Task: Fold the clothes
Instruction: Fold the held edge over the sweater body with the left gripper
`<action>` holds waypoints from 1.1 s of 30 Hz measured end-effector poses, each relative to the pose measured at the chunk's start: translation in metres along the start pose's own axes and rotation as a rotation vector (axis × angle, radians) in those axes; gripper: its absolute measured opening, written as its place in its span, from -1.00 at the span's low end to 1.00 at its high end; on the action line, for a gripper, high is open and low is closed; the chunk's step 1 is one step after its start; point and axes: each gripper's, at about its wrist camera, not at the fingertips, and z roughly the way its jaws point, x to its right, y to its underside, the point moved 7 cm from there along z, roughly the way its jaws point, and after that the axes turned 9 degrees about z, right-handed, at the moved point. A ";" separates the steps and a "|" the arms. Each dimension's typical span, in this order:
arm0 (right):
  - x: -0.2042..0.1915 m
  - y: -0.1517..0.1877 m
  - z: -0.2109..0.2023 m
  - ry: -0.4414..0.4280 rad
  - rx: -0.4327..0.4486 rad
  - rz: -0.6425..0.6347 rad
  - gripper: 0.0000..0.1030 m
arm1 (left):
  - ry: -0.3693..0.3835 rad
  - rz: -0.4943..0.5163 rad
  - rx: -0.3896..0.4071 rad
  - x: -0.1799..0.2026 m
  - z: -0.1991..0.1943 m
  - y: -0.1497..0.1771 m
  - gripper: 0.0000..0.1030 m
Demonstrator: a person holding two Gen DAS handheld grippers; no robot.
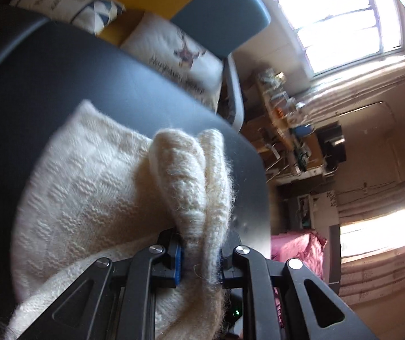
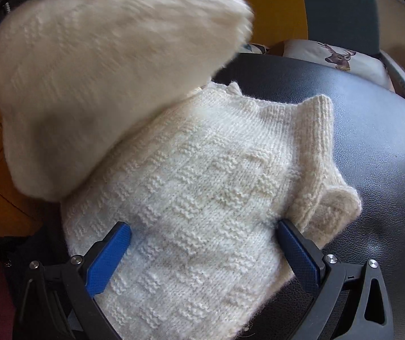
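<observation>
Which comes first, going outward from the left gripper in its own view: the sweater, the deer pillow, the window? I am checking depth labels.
1. Sweater, clamped in the left gripper.
2. Deer pillow, beyond the black table, upper middle.
3. Window, far wall, upper right.

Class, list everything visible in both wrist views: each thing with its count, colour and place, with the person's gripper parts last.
knitted sweater: one, cream; on the black surface, one part lifted.
black surface: one, dark leather-like; beneath the sweater.
deer cushion: one, white, printed; behind the surface.
patterned cushion: one, white with blue triangles; farther back.
windows: two, bright; far wall.
pink fabric: one pile; beside the lower window.
left gripper: black, blue pads, shut on a sweater fold.
right gripper: black, blue pads, open over the sweater.
</observation>
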 end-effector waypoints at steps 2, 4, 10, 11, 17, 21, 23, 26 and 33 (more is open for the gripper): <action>0.002 -0.010 0.008 -0.005 0.008 -0.003 1.00 | -0.011 -0.016 -0.022 0.002 0.024 0.004 -0.70; 0.004 -0.013 0.010 -0.013 0.021 0.000 1.00 | -0.029 -0.025 -0.042 0.003 0.042 0.008 -0.70; 0.001 -0.012 0.010 -0.007 0.033 -0.013 1.00 | -0.065 -0.005 -0.107 0.009 0.080 0.016 -0.70; 0.000 -0.012 0.010 0.002 0.031 -0.022 1.00 | -0.070 -0.002 -0.116 0.009 0.084 0.017 -0.69; -0.003 -0.004 -0.005 0.045 0.017 -0.072 1.00 | 0.039 0.023 -0.208 0.026 0.081 0.024 -0.60; -0.002 0.007 -0.039 0.008 0.050 -0.032 1.00 | 0.188 0.034 -0.206 0.039 0.041 0.025 -0.57; -0.006 0.015 -0.050 -0.020 0.052 -0.021 1.00 | 0.275 0.019 -0.162 0.036 0.012 0.020 -0.57; -0.016 0.025 -0.051 -0.035 0.044 -0.010 1.00 | 0.317 0.007 -0.041 0.009 -0.036 0.010 -0.57; -0.033 0.041 -0.053 -0.080 0.045 0.046 1.00 | 0.051 0.072 0.091 -0.082 -0.085 0.013 -0.57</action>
